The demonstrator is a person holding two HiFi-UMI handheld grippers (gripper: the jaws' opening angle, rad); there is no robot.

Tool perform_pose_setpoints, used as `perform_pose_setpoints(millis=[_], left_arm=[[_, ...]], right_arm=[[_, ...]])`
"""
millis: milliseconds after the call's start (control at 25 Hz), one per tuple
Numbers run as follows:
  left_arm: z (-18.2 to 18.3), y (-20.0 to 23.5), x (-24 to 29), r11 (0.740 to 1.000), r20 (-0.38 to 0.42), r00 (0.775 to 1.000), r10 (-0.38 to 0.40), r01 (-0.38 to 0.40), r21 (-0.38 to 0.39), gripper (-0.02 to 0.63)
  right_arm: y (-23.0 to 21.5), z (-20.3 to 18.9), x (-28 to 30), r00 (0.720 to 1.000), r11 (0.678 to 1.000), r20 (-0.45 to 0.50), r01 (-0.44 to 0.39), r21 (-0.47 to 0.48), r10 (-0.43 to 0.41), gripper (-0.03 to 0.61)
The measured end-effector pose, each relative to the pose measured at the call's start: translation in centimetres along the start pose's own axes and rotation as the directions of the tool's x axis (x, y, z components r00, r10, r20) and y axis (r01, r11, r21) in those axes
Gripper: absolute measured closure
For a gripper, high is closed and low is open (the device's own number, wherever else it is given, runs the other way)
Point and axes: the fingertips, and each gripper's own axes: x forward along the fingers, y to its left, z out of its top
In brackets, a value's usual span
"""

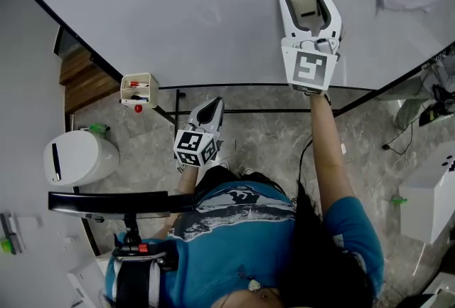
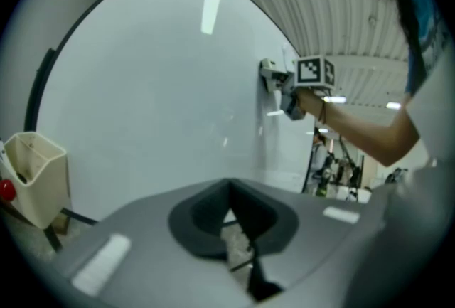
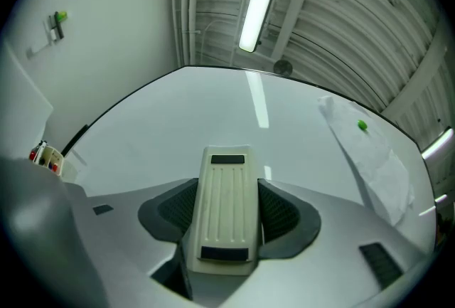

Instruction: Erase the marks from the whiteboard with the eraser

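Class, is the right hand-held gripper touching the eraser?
Touching. The right gripper view shows the right hand-held gripper's jaws pressed against both sides of the eraser.

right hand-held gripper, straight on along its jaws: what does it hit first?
The whiteboard. The right hand-held gripper is shut on the eraser, whose far end leads. From the left gripper view it seems pressed to the whiteboard, though contact isn't certain.
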Motion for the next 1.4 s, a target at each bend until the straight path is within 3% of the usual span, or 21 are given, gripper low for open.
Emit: perform_pose_setpoints(millis=[280, 480, 640, 880, 1040, 1400], left_arm=[[-0.1, 1.4, -1.1, 0.999, 0.007, 0.999, 0.038, -0.038, -0.004, 0.610], [-0.4, 2.4, -1.7, 0.998, 0.008, 0.998, 0.067, -0.067, -0.012, 0.610], [-0.5, 3.2, -2.3, 0.996, 0.012, 0.996, 0.090, -0.089, -0.020, 0.609], [-0.6, 3.7, -2.5, 0.995, 0.012, 0.995, 0.096, -0.096, -0.027, 0.609], [-0.4, 3.1, -2.2, 0.997, 0.014, 0.997, 0.078, -0.078, -0.026, 0.610], [-0.4, 1.7, -1.0, 0.999, 0.006, 0.999, 0.035, -0.034, -0.022, 0.610]], right_arm=[[12.1, -1.8, -0.5, 0.987, 0.983, -0.040, -0.160, -0.093, 0.157, 0.316], [20.4, -4.2, -1.5, 0.949, 0.938, -0.081, -0.313, -0.146, 0.304, 0.316], [23.9, -5.6, -2.0, 0.932, 0.907, -0.105, -0.363, -0.211, 0.348, 0.316], [24.1, -5.5, -2.1, 0.925, 0.901, -0.119, -0.380, -0.210, 0.362, 0.316], [23.4, -5.0, -2.1, 0.915, 0.903, -0.124, -0.399, -0.160, 0.383, 0.316], [13.7, -2.6, -1.3, 0.956, 0.954, -0.090, -0.288, -0.086, 0.281, 0.316]])
